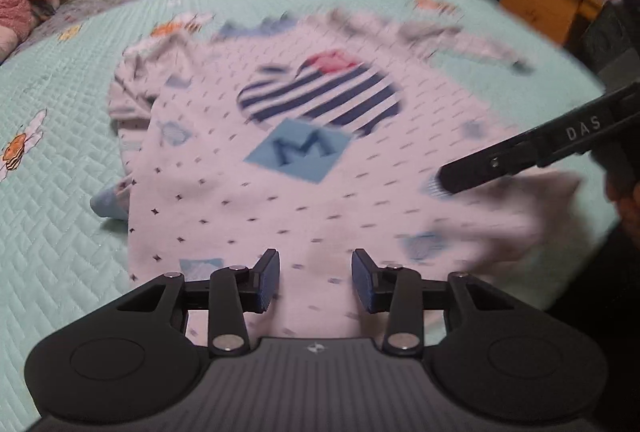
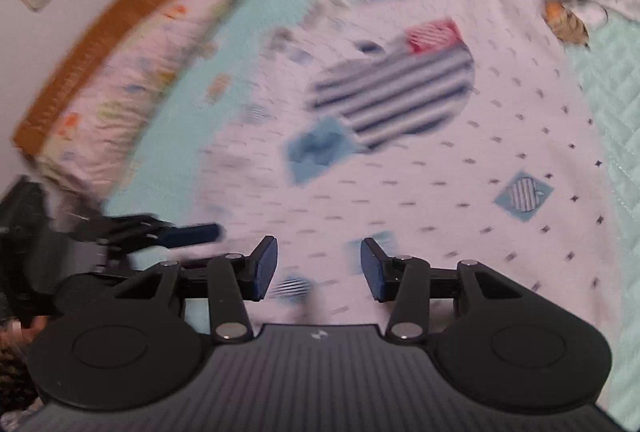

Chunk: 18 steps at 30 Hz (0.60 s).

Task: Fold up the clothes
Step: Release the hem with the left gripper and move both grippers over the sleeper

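I see one shirt (image 1: 280,159) spread front-up across the middle of the left wrist view, on the mint quilt (image 1: 60,191) of a bed. It lies mostly flat, its striped patch and the blue square with an "M" facing up. That layout suits folding: the body is open and reachable from the hem, which sits at the lower edge of both frames, right under my tools.

My left tongs (image 1: 315,282) hang at the bottom centre of their own view, fingers apart, nothing between them, just over the hem. My right tongs (image 2: 319,269) sit the same way in the right wrist view, fingers apart and empty above the fabric. In the left view the right tool reaches in from the right edge toward the lower-right corner of the shirt, where the cloth looks rumpled and lifted; blur keeps me from saying whether it touches.

Both frames are smeared, so I judge the tools are moving.

Count: one shirt, two tongs, two sleeves. The one in the upper left of the left view is bunched against the body; the other trails to the upper right. A pink bundle (image 1: 16,11) lies at the far left edge.
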Available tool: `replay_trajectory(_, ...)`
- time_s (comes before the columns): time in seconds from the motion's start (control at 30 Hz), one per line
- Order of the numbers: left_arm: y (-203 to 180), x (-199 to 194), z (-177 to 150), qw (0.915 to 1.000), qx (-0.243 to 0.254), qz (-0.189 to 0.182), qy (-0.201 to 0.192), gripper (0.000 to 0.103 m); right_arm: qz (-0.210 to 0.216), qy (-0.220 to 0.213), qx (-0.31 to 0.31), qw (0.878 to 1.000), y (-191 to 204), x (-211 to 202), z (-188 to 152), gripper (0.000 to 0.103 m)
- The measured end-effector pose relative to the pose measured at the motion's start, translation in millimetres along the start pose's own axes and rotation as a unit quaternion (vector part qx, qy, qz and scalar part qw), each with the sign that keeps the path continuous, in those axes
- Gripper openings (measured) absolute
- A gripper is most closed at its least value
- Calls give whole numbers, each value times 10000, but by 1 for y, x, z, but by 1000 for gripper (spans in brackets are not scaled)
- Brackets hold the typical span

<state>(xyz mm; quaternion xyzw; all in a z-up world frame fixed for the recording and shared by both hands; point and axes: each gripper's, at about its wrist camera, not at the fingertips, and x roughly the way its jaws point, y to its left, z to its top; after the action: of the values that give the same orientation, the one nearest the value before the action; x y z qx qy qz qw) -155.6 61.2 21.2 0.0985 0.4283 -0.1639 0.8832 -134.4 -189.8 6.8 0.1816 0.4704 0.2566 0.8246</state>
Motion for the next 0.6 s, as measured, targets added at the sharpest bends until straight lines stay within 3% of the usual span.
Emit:
replay_trajectory(0.03,7,2,1,9999,-119,104,-26,44,-222,-181,85,9996,-11,0,3,10)
replay_trajectory(0.07,14,3,3,9995,-249,188,-67,46,-445,-361,170,9982,-21,0,6,0)
replay_trajectory(0.17,27,-2,4,9974,-491,499,-162,45,-877,-807,244,9926,-32,-13,7,0)
replay_trajectory(0.2,30,-5,4,9965,-542,615,-188,45,-846,-802,113,9931,-24,-18,3,7)
replay_trajectory(0.27,30,-20,2,9969,-687,130,-348,45,-679,-764,-158,9946,-9,-27,-6,10)
replay_trajectory(0.33,20,-37,-3,9969,-524,-334,-478,45,-93,-618,-457,9970,12,-37,-22,13)
replay_trajectory(0.4,-1,-48,-12,9978,-3,-335,-580,46,20,-513,-1178,9917,38,-46,-42,15)
replay_trajectory(0.43,-11,-53,-17,9971,269,-319,-630,46,-165,-443,-1794,9826,54,-48,-55,15)
replay_trajectory(0.5,-26,-53,-20,9955,588,-361,-645,46,-651,-296,-2958,9526,85,-47,-82,15)
replay_trajectory(0.6,-48,-51,-24,9914,1043,-429,-658,46,-1179,-235,-3887,9135,104,-41,-108,21)
